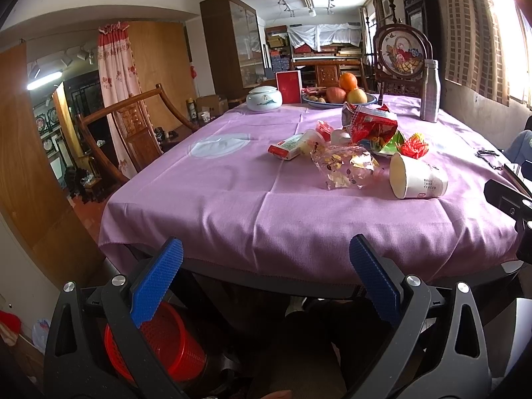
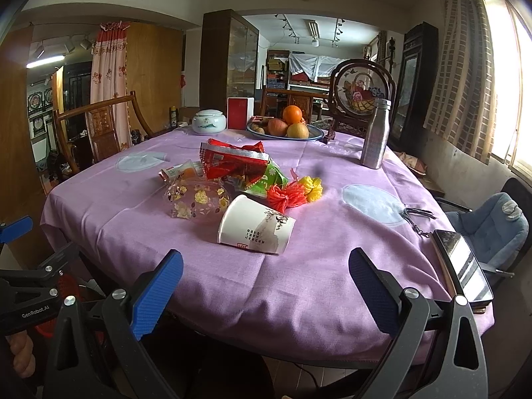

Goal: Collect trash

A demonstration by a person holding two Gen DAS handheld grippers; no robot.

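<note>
Both the left gripper (image 1: 266, 267) and right gripper (image 2: 266, 279) are held spread apart and empty at the near edge of the purple-clothed table (image 2: 299, 286). A tipped white paper cup (image 2: 254, 224) and crumpled red snack wrapper (image 2: 232, 164) are heaped mid-table; a red mesh plastic bin (image 1: 166, 345) is seen below left.

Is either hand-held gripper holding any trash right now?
No. The left hand-held gripper and right hand-held gripper are both open and empty, short of the paper cup.
</note>
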